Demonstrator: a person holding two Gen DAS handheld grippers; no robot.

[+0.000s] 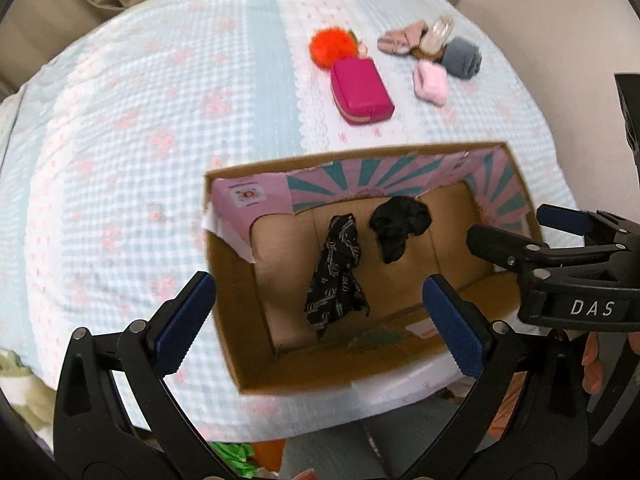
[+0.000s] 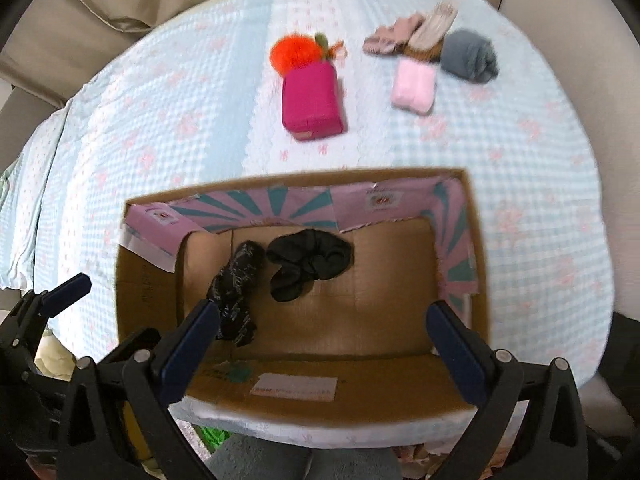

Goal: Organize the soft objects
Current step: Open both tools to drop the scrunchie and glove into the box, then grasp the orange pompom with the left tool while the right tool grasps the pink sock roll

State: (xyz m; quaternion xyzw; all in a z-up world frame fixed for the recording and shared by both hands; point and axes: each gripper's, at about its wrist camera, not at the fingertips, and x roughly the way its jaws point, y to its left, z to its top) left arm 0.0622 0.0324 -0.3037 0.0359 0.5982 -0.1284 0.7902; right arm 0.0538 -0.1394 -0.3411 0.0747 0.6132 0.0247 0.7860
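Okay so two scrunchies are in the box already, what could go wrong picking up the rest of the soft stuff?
1. The beige sock, pale pink sock and grey roll lie bunched together, so one grab may drag a neighbour.
2. The orange pompom touches the magenta pouch; lifting one could shift the other.
3. Both the left gripper and right gripper hover open over the cardboard box, close together, so they might collide.

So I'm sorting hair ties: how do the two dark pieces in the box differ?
The plain black scrunchie is a solid black ruffled ring; the patterned scrunchie is black with a white print. The plain black scrunchie sits bunched and rounder; the patterned scrunchie lies stretched out long, to its left. Both rest loose on the floor of the cardboard box.
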